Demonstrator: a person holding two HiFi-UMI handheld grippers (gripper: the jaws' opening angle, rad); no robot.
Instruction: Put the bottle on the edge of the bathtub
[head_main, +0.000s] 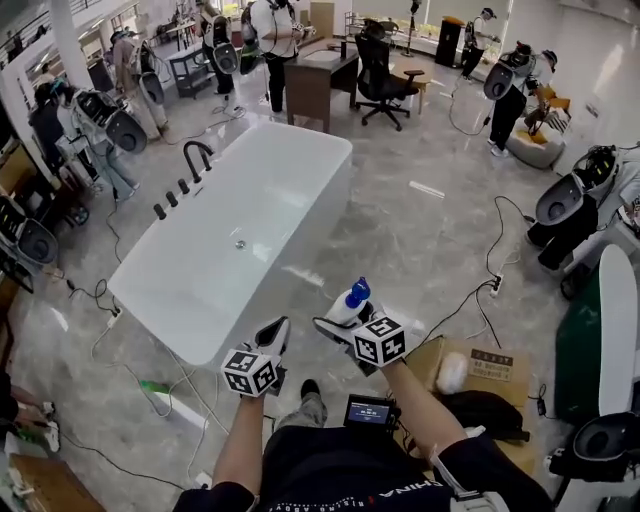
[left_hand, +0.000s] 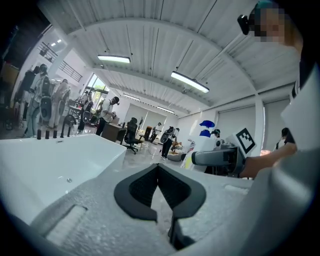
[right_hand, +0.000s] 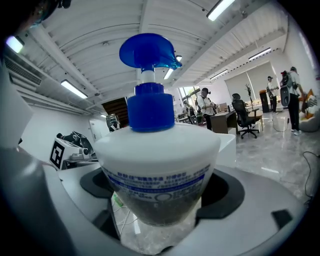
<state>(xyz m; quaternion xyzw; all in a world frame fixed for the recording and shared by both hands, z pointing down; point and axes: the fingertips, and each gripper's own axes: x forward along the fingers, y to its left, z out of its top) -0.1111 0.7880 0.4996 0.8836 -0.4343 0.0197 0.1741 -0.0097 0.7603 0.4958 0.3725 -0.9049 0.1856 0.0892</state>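
The white bathtub (head_main: 215, 290) lies ahead of me. My left gripper (head_main: 268, 340) hangs just short of the tub's near corner, its fingers shut tip to tip on nothing. My right gripper (head_main: 340, 318), beside the tub's near right side and over the floor, has its fingers clamped on the lower body of the bottle (head_main: 348, 303). It is a white pump bottle with a blue head, upright and not yet on the edge. I judge the risk lies in the set-down. The rim looks narrow and smooth, so a tilted release could tip the bottle into the basin or onto the floor. Its label carries a blue band of small print I cannot read.
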